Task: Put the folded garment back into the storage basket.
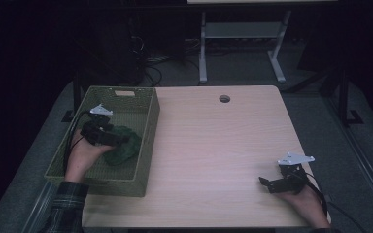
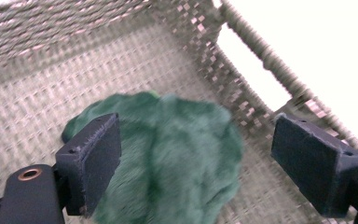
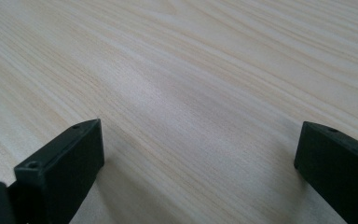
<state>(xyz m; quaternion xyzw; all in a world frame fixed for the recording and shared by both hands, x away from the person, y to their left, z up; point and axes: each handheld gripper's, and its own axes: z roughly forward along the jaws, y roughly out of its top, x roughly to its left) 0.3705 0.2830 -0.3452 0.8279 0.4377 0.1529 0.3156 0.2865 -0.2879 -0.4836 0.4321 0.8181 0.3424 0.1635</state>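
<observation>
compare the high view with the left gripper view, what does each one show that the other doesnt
High view alone: the wooden table, the right hand-held gripper resting open on it, and the person's forearms. Left gripper view alone: the weave of the basket's floor and the handle slot in its wall, close up. Shared: the green woven basket, the green fuzzy cloth lying in it, and the left hand-held gripper, open over the cloth.

In the high view, part of the green cloth (image 1: 125, 148) is covered by the left gripper (image 1: 121, 139), and whether the two touch cannot be told. The near inner wall of the woven basket (image 1: 126, 93) is hidden by its own rim. In the left gripper view, the cloth (image 2: 182, 158) is blurred and cut off by the bottom edge. The right gripper (image 1: 264, 183) is seen too small there for its jaw gap to be judged; both forearms are cut off at the bottom edge.
</observation>
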